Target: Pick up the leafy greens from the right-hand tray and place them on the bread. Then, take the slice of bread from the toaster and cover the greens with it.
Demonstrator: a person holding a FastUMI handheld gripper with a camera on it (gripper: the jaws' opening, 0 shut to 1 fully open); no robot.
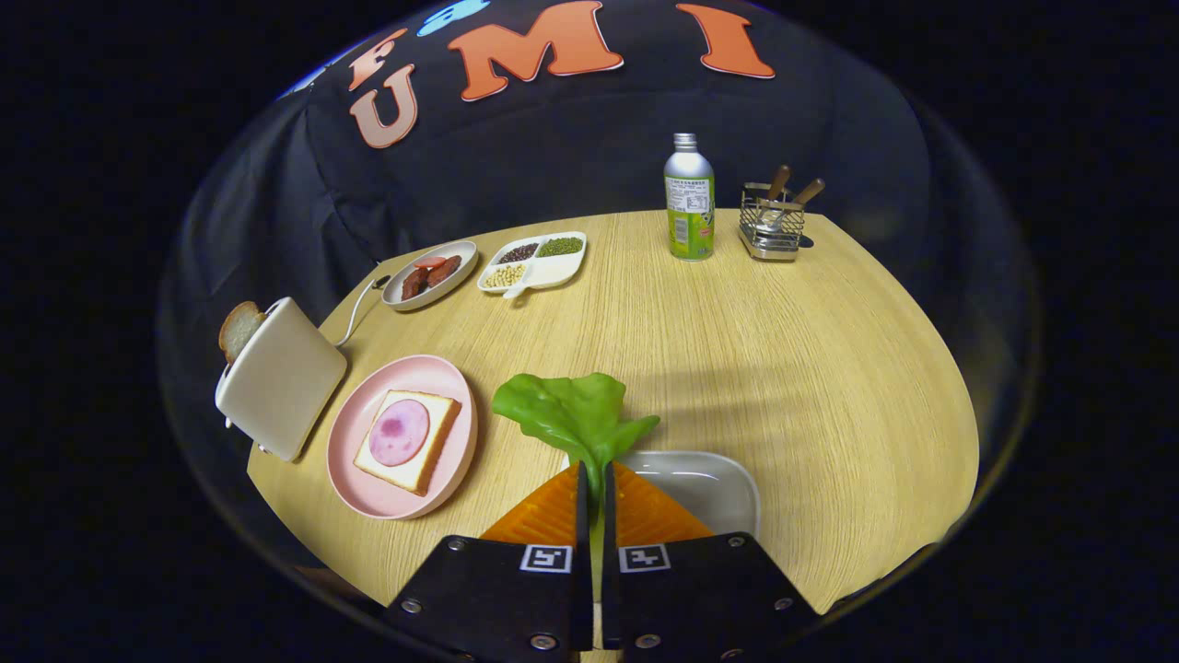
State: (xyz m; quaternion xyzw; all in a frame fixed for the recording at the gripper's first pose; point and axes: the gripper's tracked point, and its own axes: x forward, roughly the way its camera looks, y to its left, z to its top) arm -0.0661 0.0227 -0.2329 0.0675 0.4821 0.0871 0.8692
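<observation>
My gripper (594, 471) is shut on the stem of the leafy greens (571, 414); the green leaf fans out just ahead of the fingertips, above the table. Under and behind the fingers lies the pale tray (714, 483). Ahead to the left a pink plate (364, 483) carries a slice of bread (433, 451) topped with a round of ham (399, 432). Left of the plate stands the cream toaster (281, 378), with a second slice of bread (239, 329) sticking out of its top.
Further back on the wooden table (783, 350) are a grey dish of sausage pieces (430, 274), a white divided tray of beans (534, 261), a metal bottle (689, 198) and a wire cutlery holder (772, 224). The toaster's cord (355, 313) runs toward the dish.
</observation>
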